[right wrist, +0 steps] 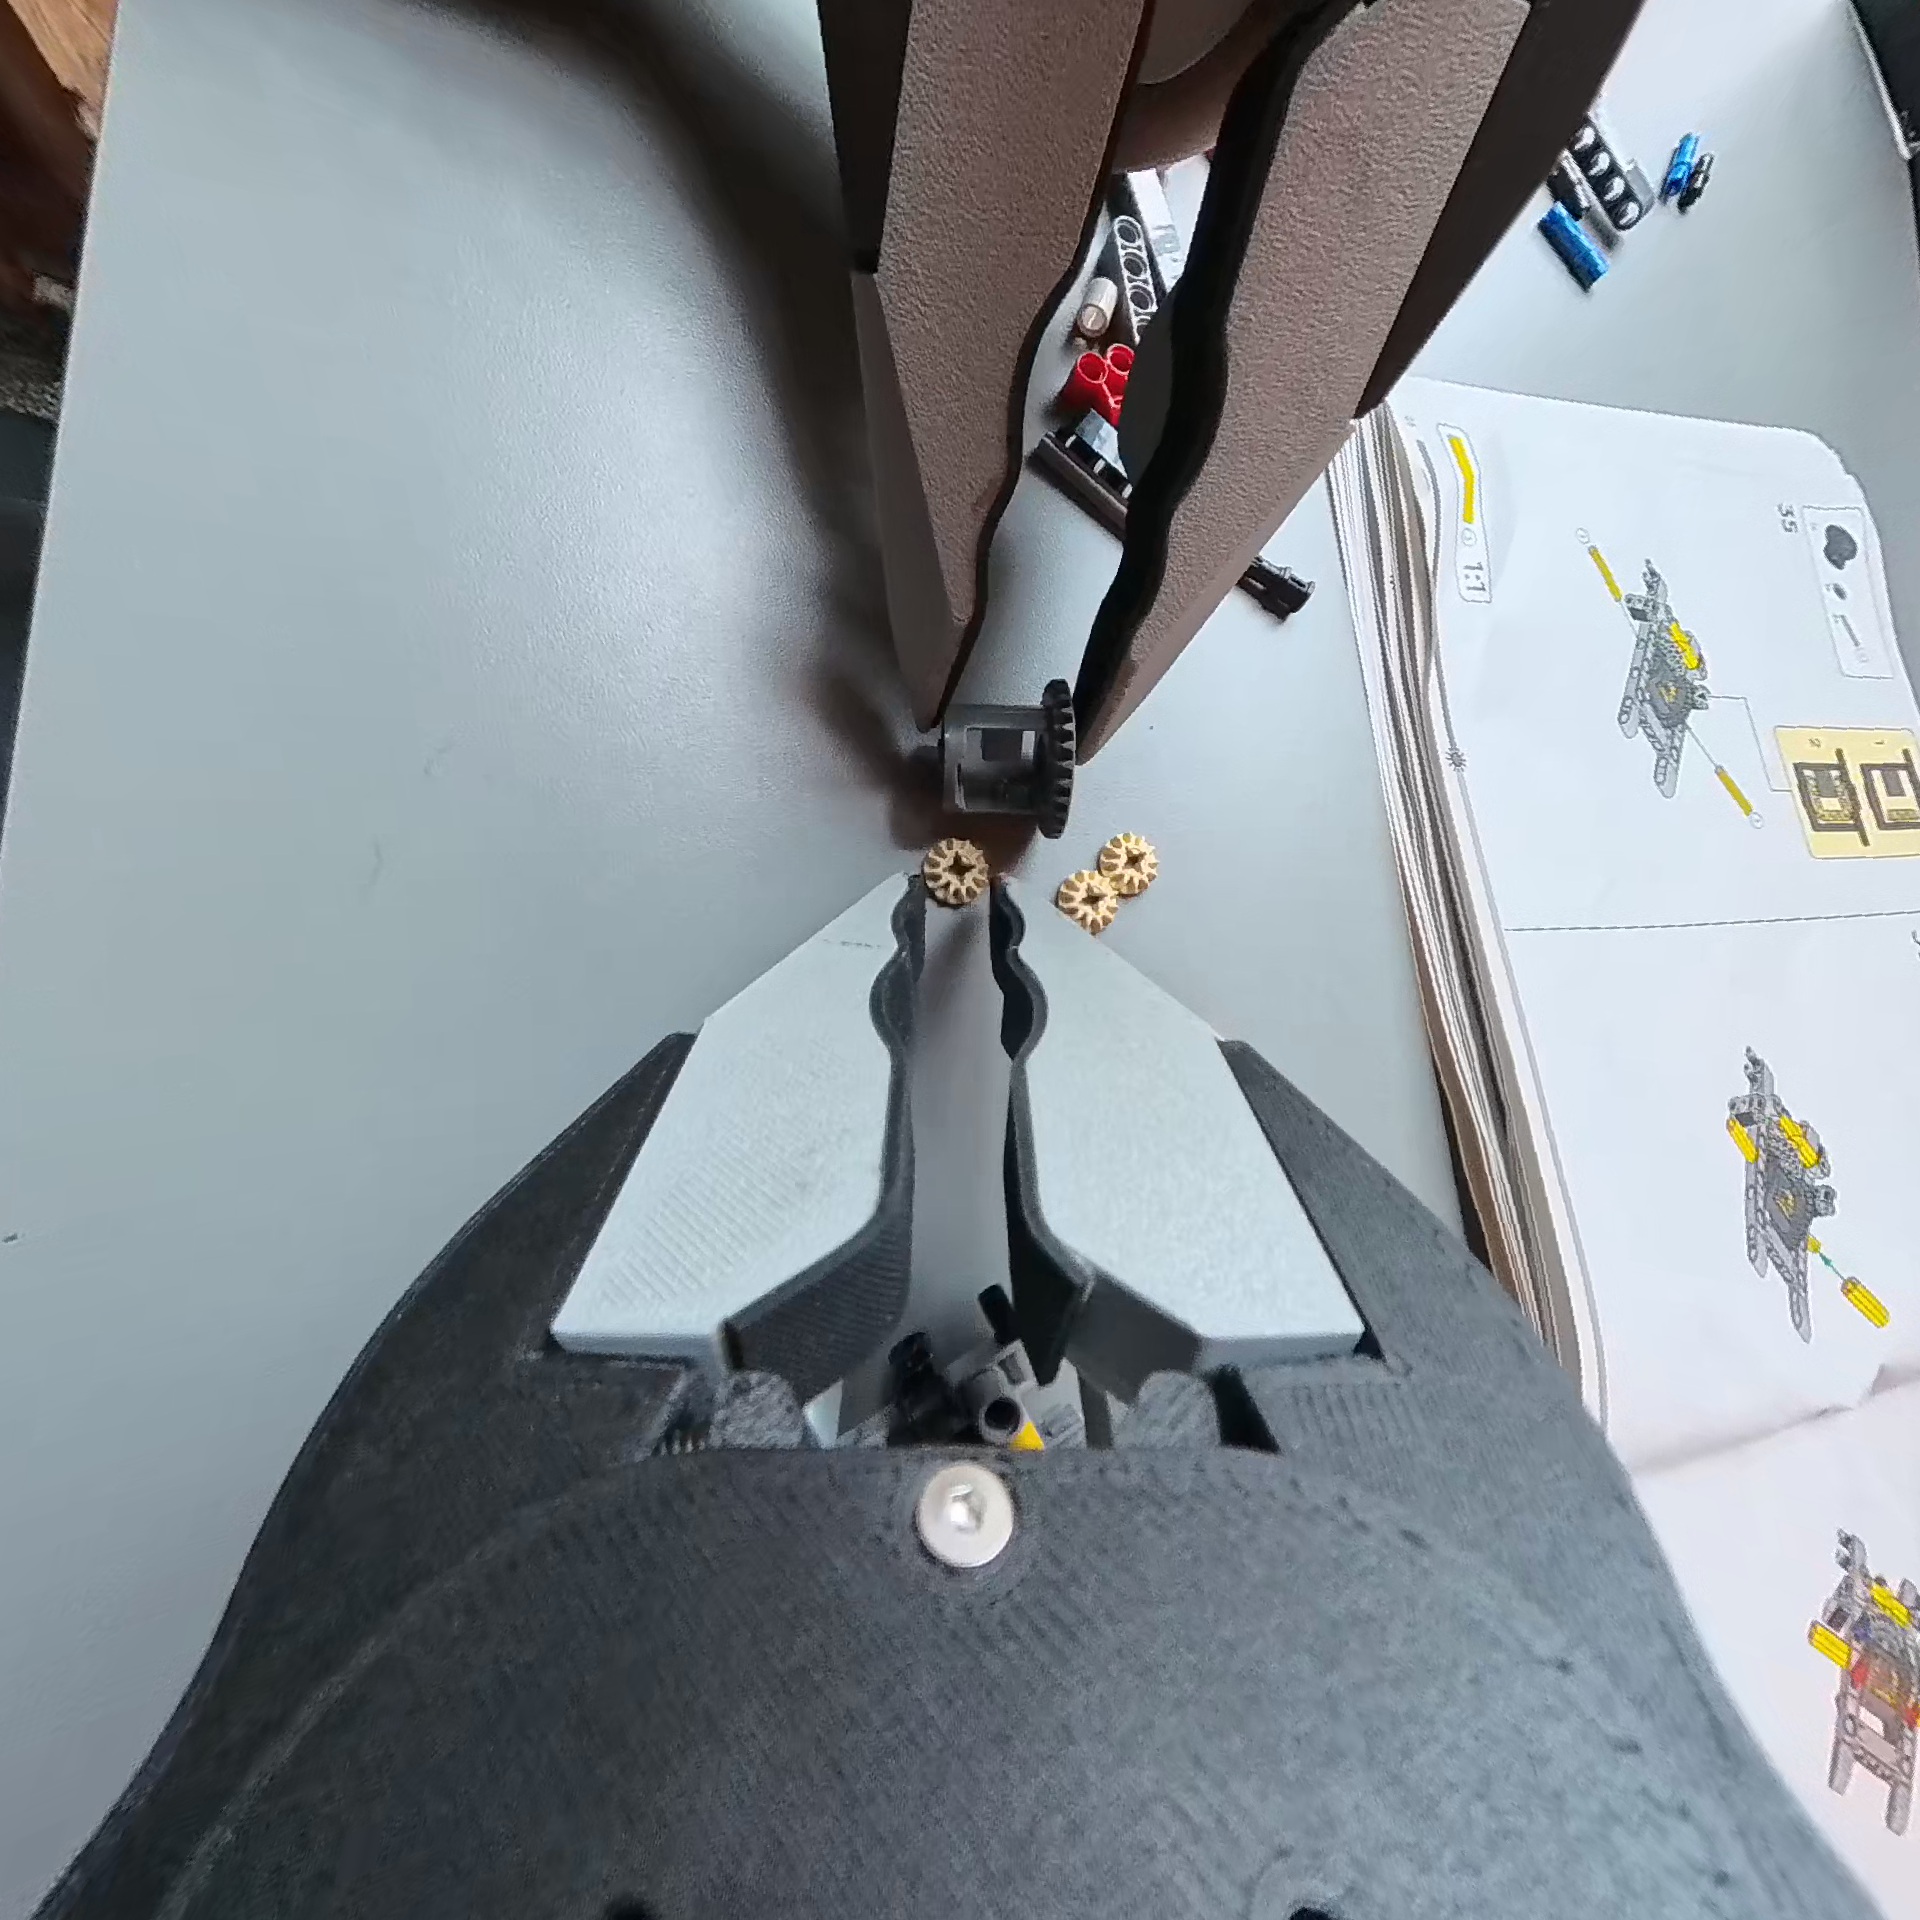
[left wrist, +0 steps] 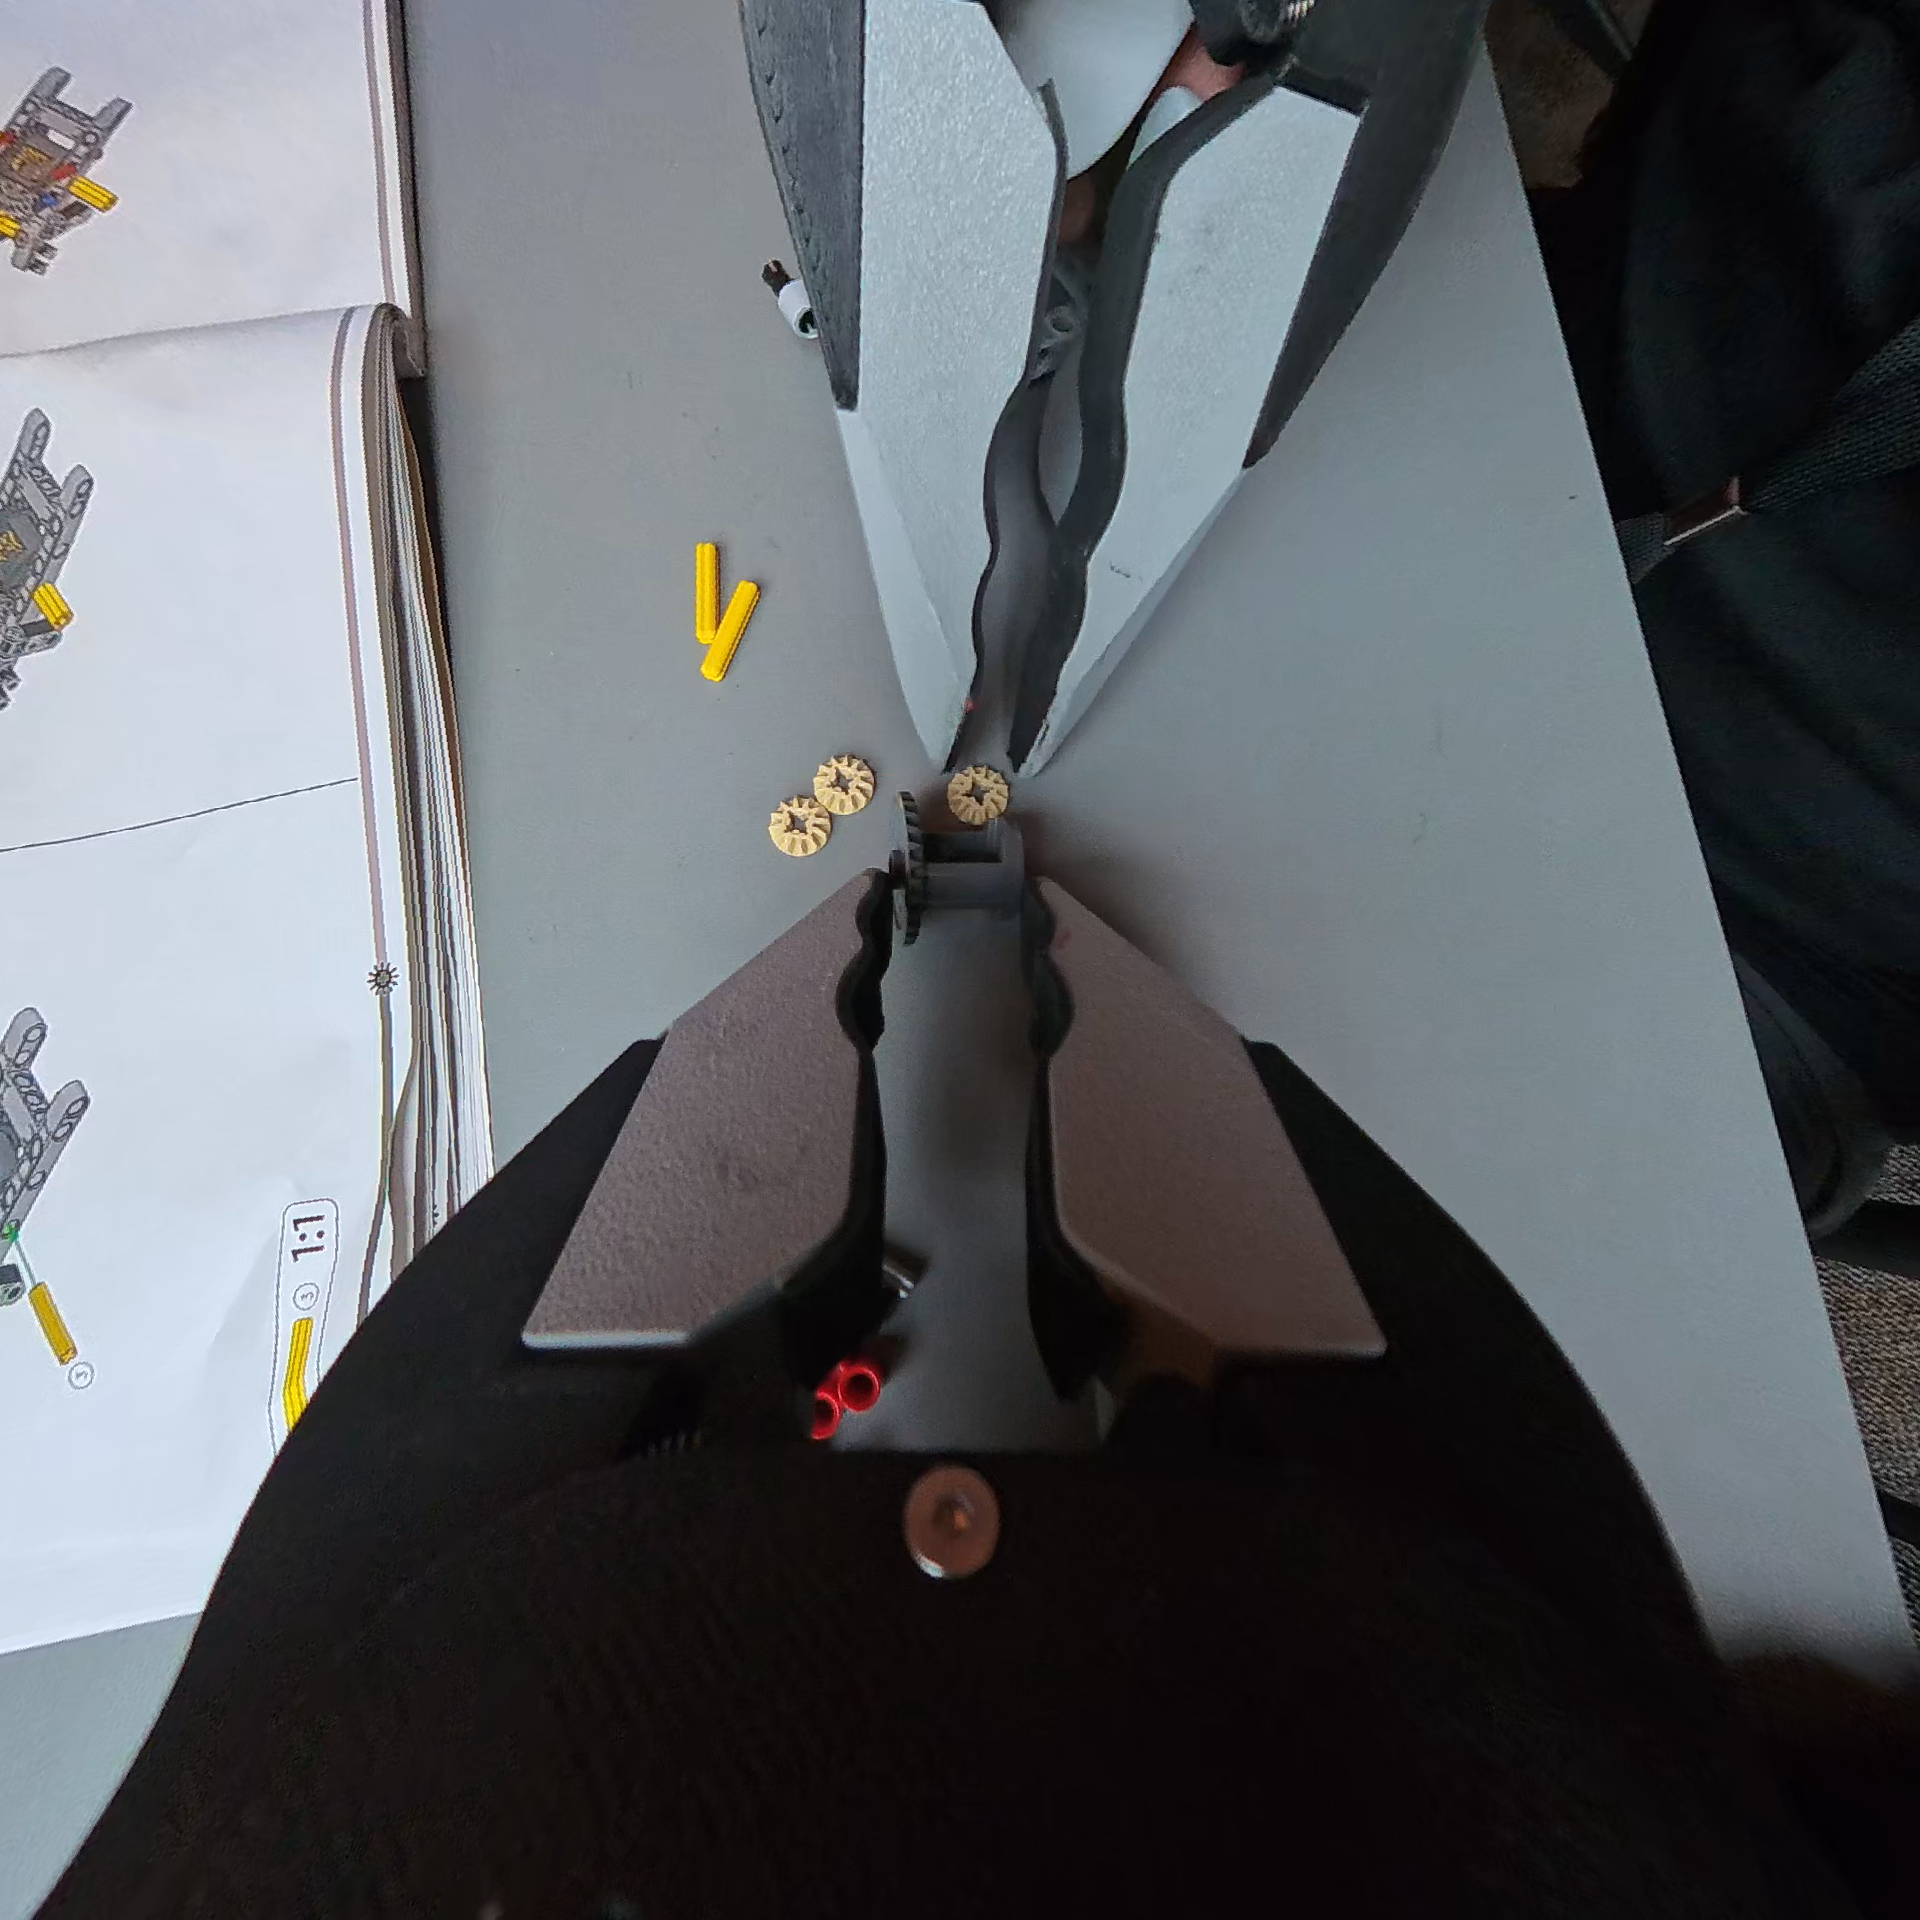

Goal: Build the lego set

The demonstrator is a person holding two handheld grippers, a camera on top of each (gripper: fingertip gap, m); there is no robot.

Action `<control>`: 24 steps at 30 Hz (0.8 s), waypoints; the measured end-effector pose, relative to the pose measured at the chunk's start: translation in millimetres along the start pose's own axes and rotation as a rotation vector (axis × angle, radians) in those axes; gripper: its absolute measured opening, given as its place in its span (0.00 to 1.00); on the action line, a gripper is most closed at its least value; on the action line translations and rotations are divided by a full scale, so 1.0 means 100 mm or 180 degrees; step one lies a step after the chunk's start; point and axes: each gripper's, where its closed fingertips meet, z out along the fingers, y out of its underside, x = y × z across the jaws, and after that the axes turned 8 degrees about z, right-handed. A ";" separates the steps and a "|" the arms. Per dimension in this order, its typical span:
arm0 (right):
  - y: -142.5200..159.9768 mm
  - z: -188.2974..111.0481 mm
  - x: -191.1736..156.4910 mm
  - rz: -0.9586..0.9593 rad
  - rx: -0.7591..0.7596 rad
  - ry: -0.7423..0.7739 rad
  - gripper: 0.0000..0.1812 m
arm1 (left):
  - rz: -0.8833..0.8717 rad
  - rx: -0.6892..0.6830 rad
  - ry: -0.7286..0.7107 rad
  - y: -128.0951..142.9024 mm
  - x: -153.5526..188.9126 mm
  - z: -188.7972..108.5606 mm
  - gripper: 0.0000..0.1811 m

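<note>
Left tongs (left wrist: 961,883) pinch the grey gear housing (right wrist: 992,764); right tongs (right wrist: 956,894), slightly spread, straddle a tan gear (right wrist: 954,871). Next: close, lift, seat it inside.

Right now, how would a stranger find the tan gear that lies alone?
On the grey table, find the booklet; beside it lie two touching tan gears. The lone gear lies apart, at the right gripper fingers' tips.
</note>
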 end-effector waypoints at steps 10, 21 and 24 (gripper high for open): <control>0.00 0.03 0.00 0.0106 -0.0009 -0.0030 0.05 | 0.0008 -0.0004 -0.0004 0.00 0.00 0.00 0.12; 0.00 0.02 0.03 0.0037 0.0024 0.0058 0.05 | 0.0054 -0.0009 -0.0024 -0.01 0.00 0.01 0.12; 0.00 0.03 0.04 0.0080 0.0023 0.0055 0.05 | 0.0043 -0.0015 -0.0038 0.00 -0.01 0.00 0.12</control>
